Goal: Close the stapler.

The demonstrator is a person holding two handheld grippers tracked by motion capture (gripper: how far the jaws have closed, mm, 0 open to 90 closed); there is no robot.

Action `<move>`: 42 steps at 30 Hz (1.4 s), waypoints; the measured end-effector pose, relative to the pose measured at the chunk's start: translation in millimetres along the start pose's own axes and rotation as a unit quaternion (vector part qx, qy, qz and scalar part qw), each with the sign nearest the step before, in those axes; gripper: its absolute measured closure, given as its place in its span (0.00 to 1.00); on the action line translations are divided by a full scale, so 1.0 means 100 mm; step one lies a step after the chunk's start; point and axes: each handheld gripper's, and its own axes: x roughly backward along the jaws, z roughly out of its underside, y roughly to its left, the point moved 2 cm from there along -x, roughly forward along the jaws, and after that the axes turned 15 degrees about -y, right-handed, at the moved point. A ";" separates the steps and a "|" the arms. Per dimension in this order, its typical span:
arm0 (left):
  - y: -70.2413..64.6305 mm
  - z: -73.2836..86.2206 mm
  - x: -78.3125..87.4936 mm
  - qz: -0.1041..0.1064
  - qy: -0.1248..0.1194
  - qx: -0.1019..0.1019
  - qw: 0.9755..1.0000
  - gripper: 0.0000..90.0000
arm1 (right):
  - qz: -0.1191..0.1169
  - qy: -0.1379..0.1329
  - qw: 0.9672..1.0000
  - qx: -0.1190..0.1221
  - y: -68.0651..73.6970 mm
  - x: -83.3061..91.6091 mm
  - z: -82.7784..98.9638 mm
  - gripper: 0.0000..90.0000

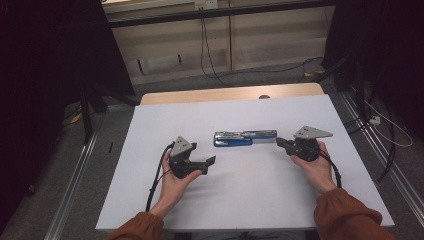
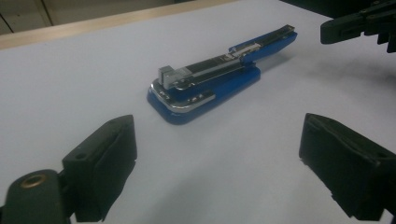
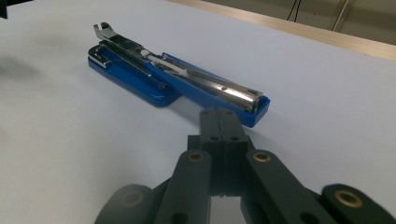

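White counter (image 1: 250, 200), bare at near edge btwn the person's forearms. Left gripper (image 1: 210, 161) fingers spread wide, nothing btwn; right gripper (image 1: 280, 142) fingers pressed together, empty, tips just short of blue stapler (image 1: 244, 137), which lies opened out flat mid-counter btwn both. Open surface all round it. Beyond far wooden edge (image 1: 230, 93): grey floor (image 1: 280, 75), cables, dark curtains either side.

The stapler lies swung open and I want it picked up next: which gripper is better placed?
Probably the left gripper: its jaws stand wide open, facing the stapler. The right gripper sits nearer its far end, but its jaws are shut and empty.
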 end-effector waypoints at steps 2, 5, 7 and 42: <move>-0.01 0.00 -0.04 -0.001 0.006 -0.001 1.000 0.19 | 0.000 0.001 1.000 0.001 0.00 0.00 0.00 1.00; 0.01 -0.06 -0.09 -0.001 -0.006 0.010 1.000 0.23 | 0.000 0.002 1.000 0.000 -0.01 0.01 0.00 1.00; 0.04 -0.11 -0.12 -0.001 -0.016 0.007 1.000 0.25 | 0.000 0.001 1.000 -0.001 -0.01 0.01 0.00 1.00; 0.15 -0.11 -0.71 0.028 0.040 -0.001 0.999 0.98 | 0.009 0.023 1.000 -0.004 -0.07 -0.08 0.04 1.00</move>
